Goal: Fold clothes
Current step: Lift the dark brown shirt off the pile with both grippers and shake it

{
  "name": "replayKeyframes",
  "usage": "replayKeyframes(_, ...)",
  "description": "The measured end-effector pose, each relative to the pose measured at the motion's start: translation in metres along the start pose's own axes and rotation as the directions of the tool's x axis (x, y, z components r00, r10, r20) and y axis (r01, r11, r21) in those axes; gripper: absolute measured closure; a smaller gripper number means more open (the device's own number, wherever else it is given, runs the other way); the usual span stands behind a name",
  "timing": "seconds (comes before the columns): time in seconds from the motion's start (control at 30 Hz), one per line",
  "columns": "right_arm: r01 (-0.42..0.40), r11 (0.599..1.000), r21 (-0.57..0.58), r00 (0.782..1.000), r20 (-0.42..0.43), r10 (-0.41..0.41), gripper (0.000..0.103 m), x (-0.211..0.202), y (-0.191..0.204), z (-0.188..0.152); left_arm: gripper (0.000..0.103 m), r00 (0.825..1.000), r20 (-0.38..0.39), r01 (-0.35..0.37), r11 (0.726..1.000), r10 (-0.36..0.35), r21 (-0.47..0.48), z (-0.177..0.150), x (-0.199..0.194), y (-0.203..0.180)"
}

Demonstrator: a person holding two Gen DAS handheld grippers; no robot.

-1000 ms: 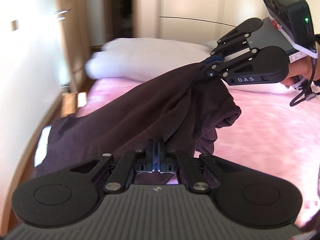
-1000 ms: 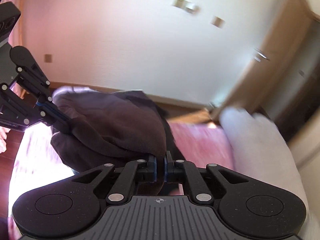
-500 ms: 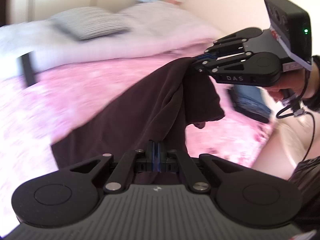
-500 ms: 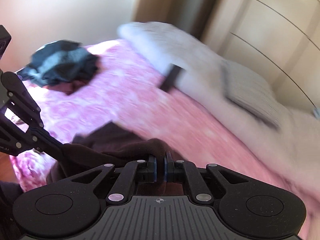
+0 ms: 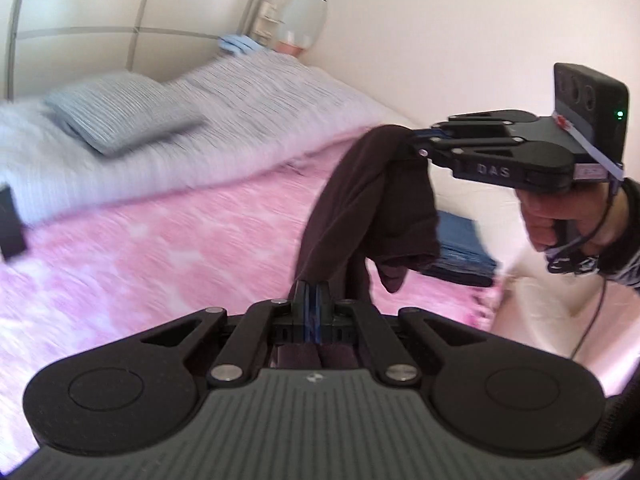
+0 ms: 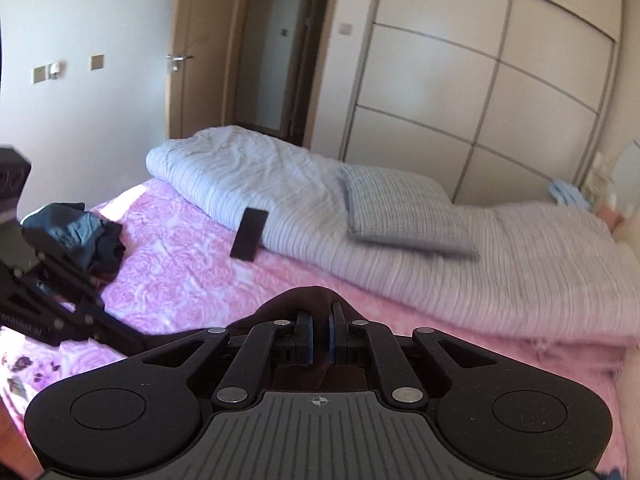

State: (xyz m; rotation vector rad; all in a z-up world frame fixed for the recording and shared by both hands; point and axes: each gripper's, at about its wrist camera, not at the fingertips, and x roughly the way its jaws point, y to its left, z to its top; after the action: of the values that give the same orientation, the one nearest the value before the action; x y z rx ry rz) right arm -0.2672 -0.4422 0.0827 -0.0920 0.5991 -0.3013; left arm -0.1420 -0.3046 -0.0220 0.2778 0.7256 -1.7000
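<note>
garment: soft dark maroon knit garment (image 5: 372, 200), limp, draped in folds, held in the air above the pink floral bed (image 5: 140, 264) | left hand-held gripper (image 5: 310, 300): clamped on one edge | right hand-held gripper (image 6: 319, 330): pinching other edge, narrow | nearby: ribbed pale quilt (image 6: 400, 248), folded blue stack (image 5: 460, 248)

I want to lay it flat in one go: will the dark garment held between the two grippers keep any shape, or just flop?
Probably flop: the dark garment sags in soft folds between the left gripper and right gripper. It seems light, since two small pinches carry it. The loose end hanging below the right gripper will likely swing and bunch on the pink bedspread.
</note>
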Motion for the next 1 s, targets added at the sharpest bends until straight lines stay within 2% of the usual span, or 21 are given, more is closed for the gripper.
replayKeyframes(0.07, 0.010, 0.999, -0.041, 1.000, 0.027, -0.009, 0.097, 0.017, -0.005, 0.005, 0.103, 0.999, 0.031, -0.042, 0.999, 0.041, 0.032, 0.018, 0.002, 0.009)
replayKeyframes(0.13, 0.026, 0.996, -0.082, 0.998, 0.063, -0.021, 0.097, 0.030, -0.011, 0.012, 0.103, 0.992, 0.072, -0.113, 0.988, 0.106, 0.110, 0.040, 0.000, 0.003)
replayKeyframes(0.23, 0.042, 0.989, -0.140, 0.987, 0.159, -0.020, 0.097, 0.030, -0.022, 0.021, 0.103, 0.968, 0.146, -0.237, 0.942, 0.206, 0.237, 0.066, -0.010, -0.022)
replayKeyframes(0.3, 0.034, 0.987, -0.160, 0.975, 0.221, 0.002, 0.097, 0.018, -0.031, 0.016, 0.103, 0.953, 0.170, -0.291, 0.913, 0.250, 0.287, 0.065, -0.016, -0.047)
replayKeyframes(0.4, 0.019, 0.976, -0.217, 0.968, 0.249, 0.036, 0.097, -0.011, -0.040, -0.021, 0.103, 0.961, 0.105, -0.275, 0.915, 0.255, 0.295, 0.035, -0.001, -0.086)
replayKeyframes(0.43, 0.005, 0.972, -0.234, 0.972, 0.228, 0.050, 0.097, -0.018, -0.043, -0.045, 0.102, 0.964, 0.071, -0.265, 0.920, 0.256, 0.289, 0.023, 0.007, -0.098)
replayKeyframes(0.47, -0.017, 0.969, -0.247, 0.979, 0.194, 0.067, 0.097, -0.025, -0.046, -0.070, 0.100, 0.969, -0.009, -0.237, 0.939, 0.247, 0.249, -0.001, 0.025, -0.108)
replayKeyframes(0.5, -0.055, 0.967, -0.248, 0.988, 0.126, 0.089, 0.097, -0.027, -0.050, -0.102, 0.091, 0.968, -0.089, -0.211, 0.956, 0.233, 0.206, -0.024, 0.043, -0.117)
replayKeyframes(0.53, -0.100, 0.966, -0.240, 0.993, 0.038, 0.112, 0.097, -0.024, -0.054, -0.137, 0.083, 0.962, -0.167, -0.188, 0.969, 0.214, 0.160, -0.048, 0.061, -0.127)
replayKeyframes(0.57, -0.144, 0.963, -0.228, 0.989, -0.055, 0.135, 0.097, -0.022, -0.058, -0.171, 0.082, 0.950, -0.241, -0.173, 0.978, 0.197, 0.115, -0.071, 0.079, -0.137)
replayKeyframes(0.63, -0.223, 0.952, -0.209, 0.953, -0.254, 0.167, 0.097, -0.023, -0.061, -0.233, 0.082, 0.916, -0.344, -0.192, 0.979, 0.205, 0.071, -0.111, 0.101, -0.155)
replayKeyframes(0.7, -0.213, 0.952, -0.219, 0.912, -0.394, 0.113, 0.097, -0.030, -0.067, -0.277, 0.081, 0.884, -0.410, -0.232, 0.972, 0.224, 0.031, -0.136, 0.118, -0.163)
replayKeyframes(0.73, -0.206, 0.956, -0.208, 0.896, -0.434, 0.099, 0.096, -0.035, -0.072, -0.289, 0.077, 0.876, -0.424, -0.254, 0.967, 0.232, 0.004, -0.142, 0.117, -0.165)
replayKeyframes(0.8, -0.194, 0.969, -0.157, 0.883, -0.458, 0.103, 0.080, -0.041, -0.088, -0.299, 0.071, 0.868, -0.423, -0.302, 0.953, 0.261, -0.030, -0.143, 0.124, -0.154)
replayKeyframes(0.87, -0.164, 0.978, -0.125, 0.886, -0.455, 0.091, 0.024, -0.032, -0.099, -0.293, 0.064, 0.859, -0.408, -0.356, 0.934, 0.310, -0.040, -0.141, 0.121, -0.139)
replayKeyframes(0.9, -0.154, 0.982, -0.111, 0.890, -0.447, 0.089, 0.018, -0.025, -0.102, -0.286, 0.058, 0.853, -0.399, -0.383, 0.923, 0.336, -0.040, -0.141, 0.121, -0.127)
replayKeyframes(0.93, -0.154, 0.983, -0.097, 0.894, -0.437, 0.097, 0.017, -0.014, -0.104, -0.278, 0.054, 0.848, -0.390, -0.406, 0.913, 0.359, -0.040, -0.137, 0.124, -0.114)
replayKeyframes(1.0, -0.165, 0.984, -0.064, 0.892, -0.435, 0.121, 0.017, 0.014, -0.105, -0.264, 0.052, 0.841, -0.379, -0.436, 0.899, 0.387, -0.049, -0.135, 0.135, -0.078)
